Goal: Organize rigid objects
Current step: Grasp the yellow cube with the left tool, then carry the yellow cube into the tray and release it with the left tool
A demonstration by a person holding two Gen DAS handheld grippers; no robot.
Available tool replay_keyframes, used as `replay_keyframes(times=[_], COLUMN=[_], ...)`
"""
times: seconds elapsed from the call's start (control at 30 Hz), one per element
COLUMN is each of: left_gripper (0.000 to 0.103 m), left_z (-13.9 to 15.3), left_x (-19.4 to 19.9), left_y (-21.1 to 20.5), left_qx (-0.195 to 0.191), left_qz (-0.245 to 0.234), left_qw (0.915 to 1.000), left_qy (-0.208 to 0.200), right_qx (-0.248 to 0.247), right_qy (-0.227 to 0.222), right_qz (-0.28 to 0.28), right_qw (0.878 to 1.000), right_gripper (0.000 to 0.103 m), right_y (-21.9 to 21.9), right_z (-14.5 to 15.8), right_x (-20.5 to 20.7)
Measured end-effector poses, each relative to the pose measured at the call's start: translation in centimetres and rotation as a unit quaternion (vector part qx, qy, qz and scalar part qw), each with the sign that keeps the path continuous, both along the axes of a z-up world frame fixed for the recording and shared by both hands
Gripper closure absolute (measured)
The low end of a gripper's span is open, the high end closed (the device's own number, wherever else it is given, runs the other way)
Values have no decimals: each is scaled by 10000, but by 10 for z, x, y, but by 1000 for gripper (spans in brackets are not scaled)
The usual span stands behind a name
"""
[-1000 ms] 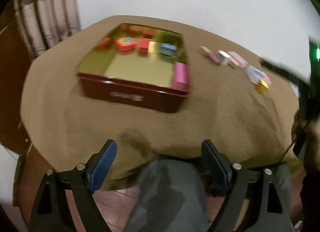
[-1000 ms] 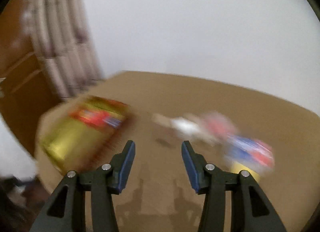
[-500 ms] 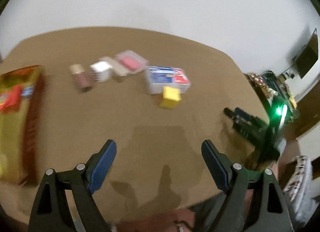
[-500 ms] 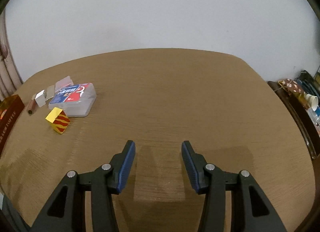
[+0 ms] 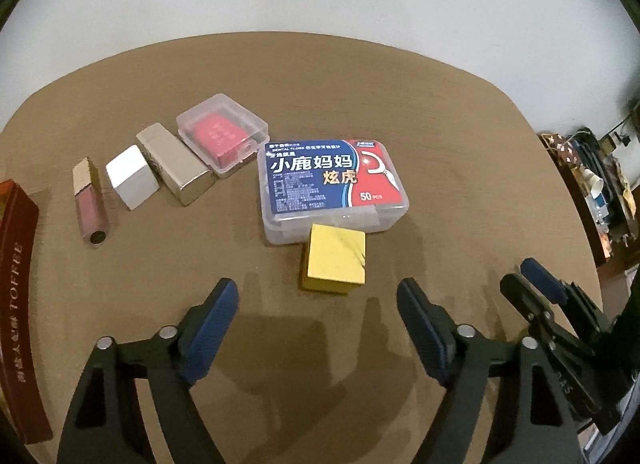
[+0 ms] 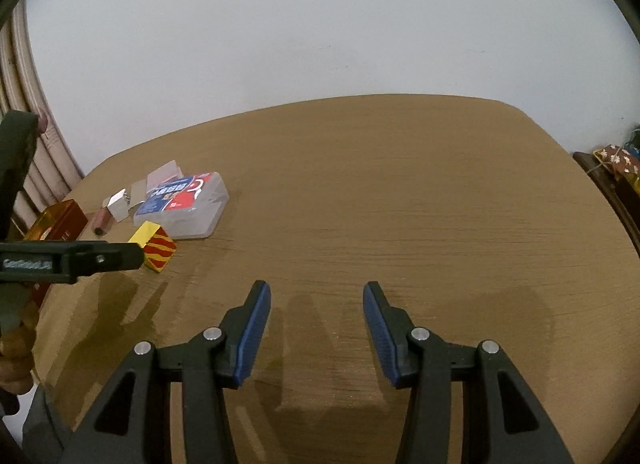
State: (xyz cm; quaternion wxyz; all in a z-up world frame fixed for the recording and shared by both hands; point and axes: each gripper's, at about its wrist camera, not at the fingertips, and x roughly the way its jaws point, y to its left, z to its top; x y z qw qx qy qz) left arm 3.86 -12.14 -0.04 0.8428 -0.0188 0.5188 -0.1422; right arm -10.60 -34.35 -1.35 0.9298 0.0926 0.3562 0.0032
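Yellow cube just beyond the spread left gripper, centre frame.
Right gripper also gapes, empty, over bare table; floss box touches the cube's far side; small boxes sit upper left.

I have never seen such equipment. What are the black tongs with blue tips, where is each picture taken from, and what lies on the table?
They are handheld grippers, one in each of a person's hands, each carrying a camera looking along its fingers. The left gripper faces a yellow cube, a floss box, a pink case, a gold box, a silver cube, a lip gloss tube and a red tin. The right gripper faces bare table. Both are open, holding nothing.
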Motion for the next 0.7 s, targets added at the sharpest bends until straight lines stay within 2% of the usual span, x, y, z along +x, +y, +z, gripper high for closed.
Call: replay_keyframes(times=[0.27, 0.33, 0.37, 0.47, 0.7], left_gripper=[34, 45, 55, 77, 77], left_z=[-12, -16, -19, -18, -15], left_x=[14, 18, 20, 20, 6], left_y=[-11, -15, -16, -18, 5], left_qx=[79, 53, 64, 172, -184], left_qz=[-7, -28, -43, -43, 46], left_qw=[9999, 9998, 9997, 9998, 9996], left_qy=[113, 200, 244, 116, 210], right_qx=[65, 81, 85, 104, 183], right_qy=[-30, -31, -30, -34, 79], right_qz=[54, 60, 64, 50, 18], right_qw=[10000, 9999, 9999, 9999, 9998], right_gripper=[54, 54, 54, 54, 54], right_y=[3, 3, 3, 2, 2], right_z=[0, 0, -1, 0, -2], right_x=[-1, -1, -1, -3, 1])
